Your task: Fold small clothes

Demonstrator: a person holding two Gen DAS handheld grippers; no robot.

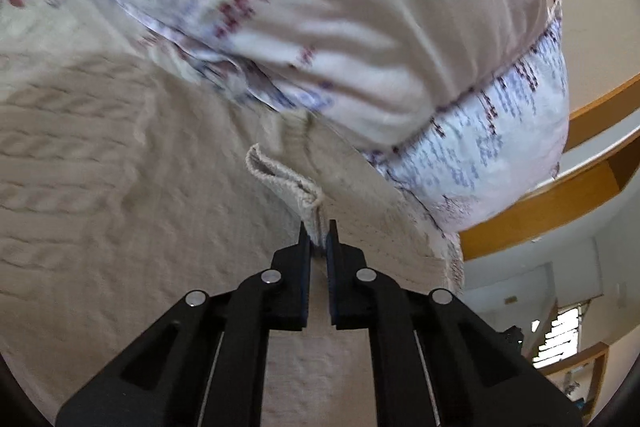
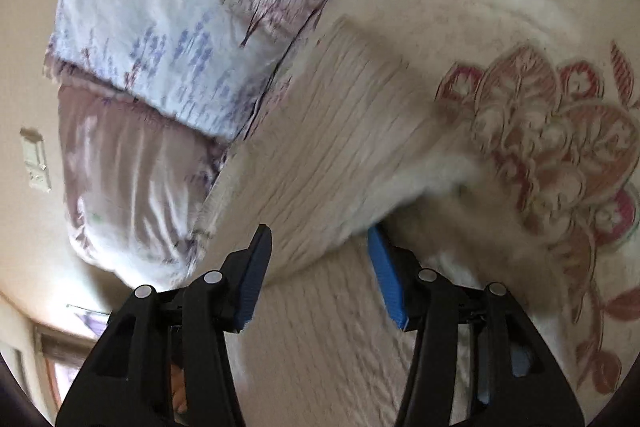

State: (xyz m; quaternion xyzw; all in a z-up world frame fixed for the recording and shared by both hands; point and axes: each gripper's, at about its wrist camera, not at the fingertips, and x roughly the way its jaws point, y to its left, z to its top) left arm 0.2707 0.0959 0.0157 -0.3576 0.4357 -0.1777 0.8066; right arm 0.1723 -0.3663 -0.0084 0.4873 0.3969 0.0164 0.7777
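Observation:
A cream knit garment (image 1: 120,167) lies spread on the bed. My left gripper (image 1: 319,233) is shut on a ribbed edge (image 1: 286,183) of it, which sticks up from between the tips. In the right wrist view the same ribbed cream garment (image 2: 328,155) fills the middle. My right gripper (image 2: 320,239) is open, its blue pads (image 2: 256,267) on either side of a fold of the knit, not closed on it.
A pale floral pillow (image 1: 340,11) lies just beyond the garment; it also shows in the right wrist view (image 2: 180,27). The bedspread (image 2: 560,147) has red flower prints. Wooden shelves (image 1: 560,195) and a wall stand at the right.

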